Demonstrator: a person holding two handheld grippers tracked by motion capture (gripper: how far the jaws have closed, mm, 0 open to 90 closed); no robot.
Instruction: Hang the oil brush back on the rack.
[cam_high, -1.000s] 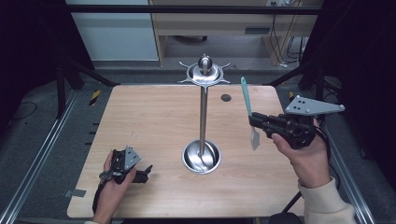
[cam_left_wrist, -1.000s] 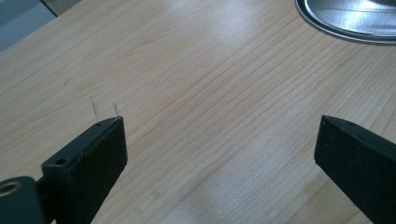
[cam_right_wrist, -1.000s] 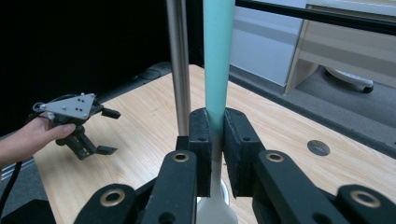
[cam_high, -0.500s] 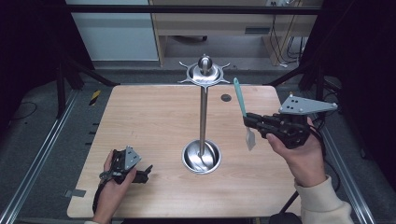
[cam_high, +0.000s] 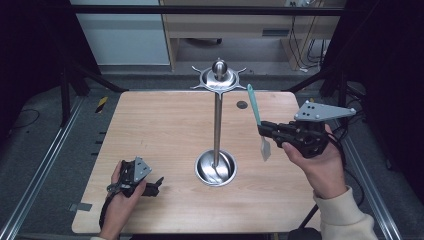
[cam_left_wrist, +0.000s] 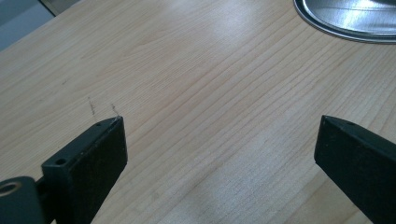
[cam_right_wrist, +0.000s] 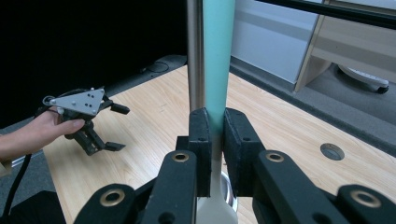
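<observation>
Our right tongs (cam_high: 264, 129) clench the teal-handled spatula with a pale blade (cam_high: 260, 125) at its handle, holding it upright above the right side of the wooden bench (cam_high: 160, 125), just right of the steel utensil stand (cam_high: 217, 125). Our left tongs (cam_high: 155, 186) rest released at the near left.

A light wooden table (cam_high: 165, 130) with a visible grain carries the scene. Near its middle stands a metal rack, its round shiny base (cam_high: 216, 168) flat on the wood and a slim pole (cam_high: 217, 125) rising upright from it. A small dark round inset (cam_high: 242, 105) sits in the tabletop near the far edge. At the near left corner, the left gripper (cam_high: 150, 186) rests on the wood, jaws spread.
</observation>
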